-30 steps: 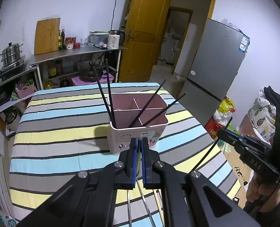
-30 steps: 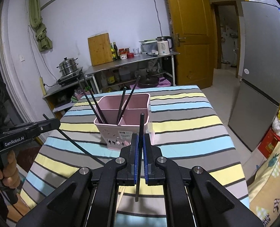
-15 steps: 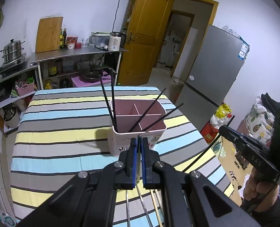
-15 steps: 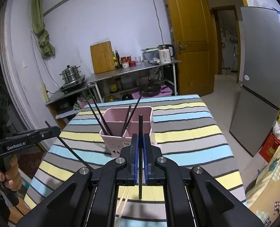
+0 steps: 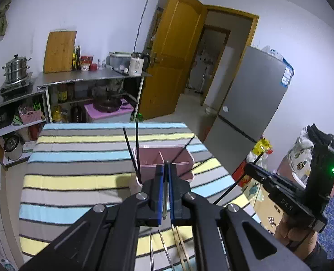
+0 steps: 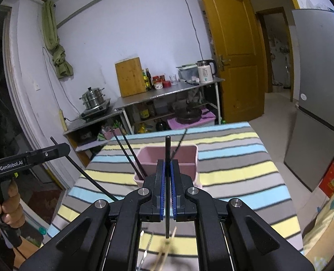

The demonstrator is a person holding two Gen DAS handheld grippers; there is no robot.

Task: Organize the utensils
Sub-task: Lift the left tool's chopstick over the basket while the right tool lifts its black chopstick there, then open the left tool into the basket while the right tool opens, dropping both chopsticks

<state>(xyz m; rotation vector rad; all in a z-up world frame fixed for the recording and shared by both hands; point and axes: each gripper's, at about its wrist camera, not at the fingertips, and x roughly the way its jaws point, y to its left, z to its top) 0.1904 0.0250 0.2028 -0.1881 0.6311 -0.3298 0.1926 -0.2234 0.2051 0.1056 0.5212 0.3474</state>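
While both of my grippers sit on the near side of the pink utensil holder [image 5: 164,164], I log the following. Left gripper [image 5: 165,174]: jaws closed almost fully on a thin chopstick [image 5: 164,201], which runs up between the blue pads; its tip shows just above them, in front of the holder. Right gripper [image 6: 167,169]: jaws pinched tight on a black chopstick [image 6: 167,149], held upright, its top end rising before the holder's near wall and its lower end hanging below the pads. Holder: stands on the striped tablecloth [image 5: 76,160], divided into compartments, with several black chopsticks [image 5: 133,151] leaning inside, two at its left end and others slanting toward its right. Loose utensils [image 5: 167,250]: metal and wooden sticks lying flat on the cloth, nearer to me than the holder.
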